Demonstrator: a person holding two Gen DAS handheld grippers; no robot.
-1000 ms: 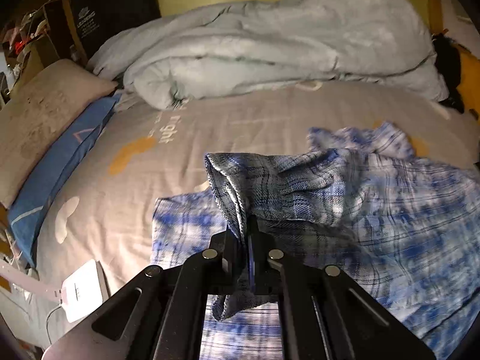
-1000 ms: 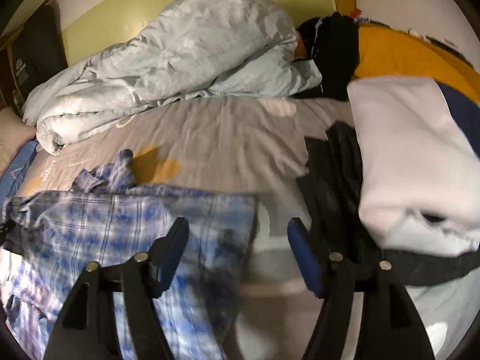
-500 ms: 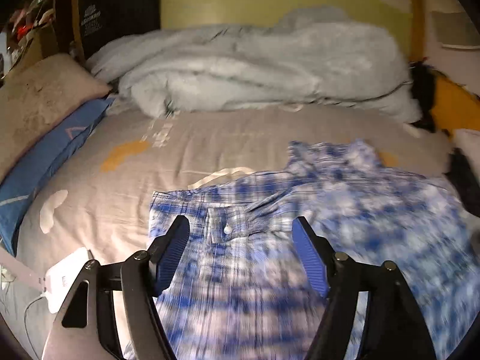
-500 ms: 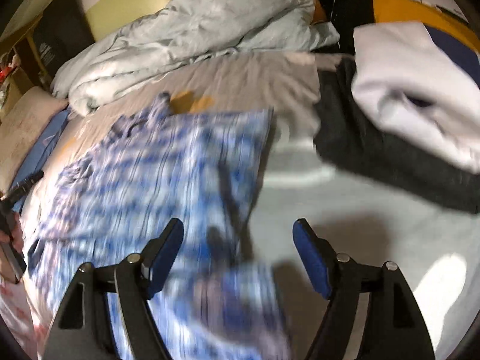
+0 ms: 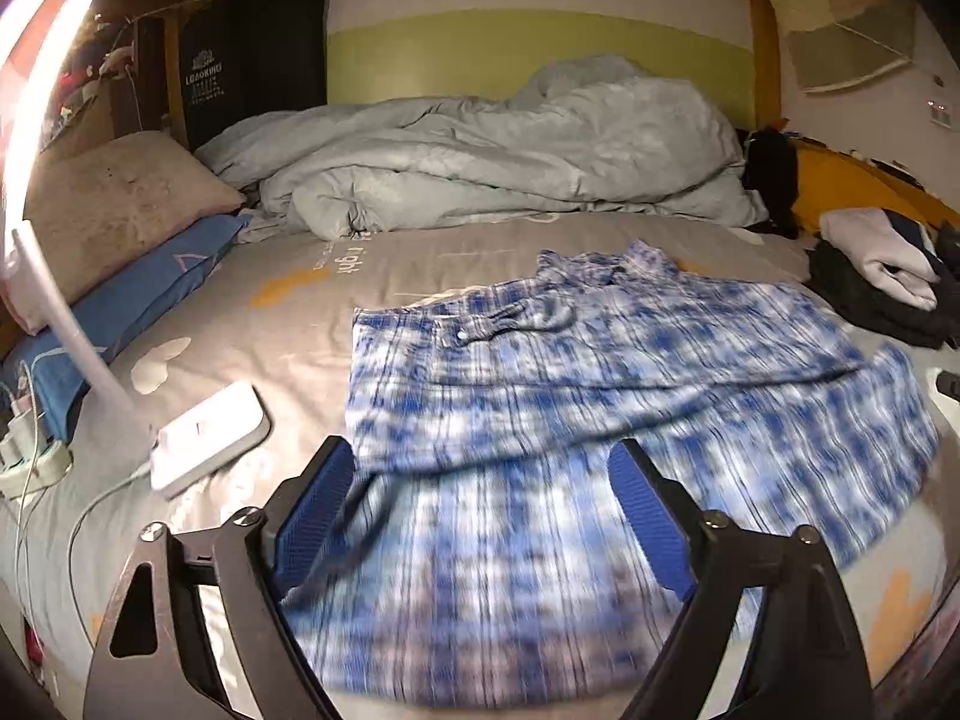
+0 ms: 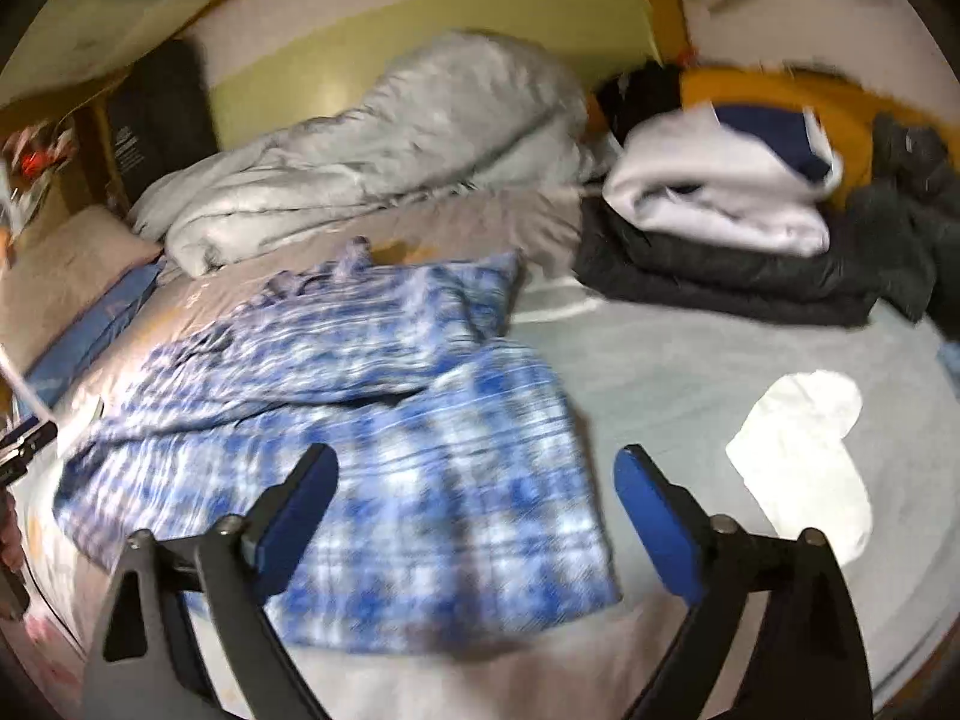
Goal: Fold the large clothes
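Note:
A blue and white plaid shirt (image 5: 600, 408) lies spread on the grey bed sheet (image 5: 288, 324), one sleeve folded across its upper part. It also shows in the right wrist view (image 6: 360, 420). My left gripper (image 5: 480, 510) is open and empty, above the shirt's near left edge. My right gripper (image 6: 474, 516) is open and empty, above the shirt's near right part. Both views are motion-blurred.
A crumpled grey duvet (image 5: 492, 150) lies at the bed's far end. Pillows (image 5: 120, 204) sit at the left. A white lamp base (image 5: 210, 435) and cables lie near left. A stack of folded clothes (image 6: 720, 228) sits at the right, and a white garment (image 6: 804, 462) lies near it.
My left gripper let go of the shirt sleeve and opened. Both grippers pulled back toward the near edge, so more of the bed shows.

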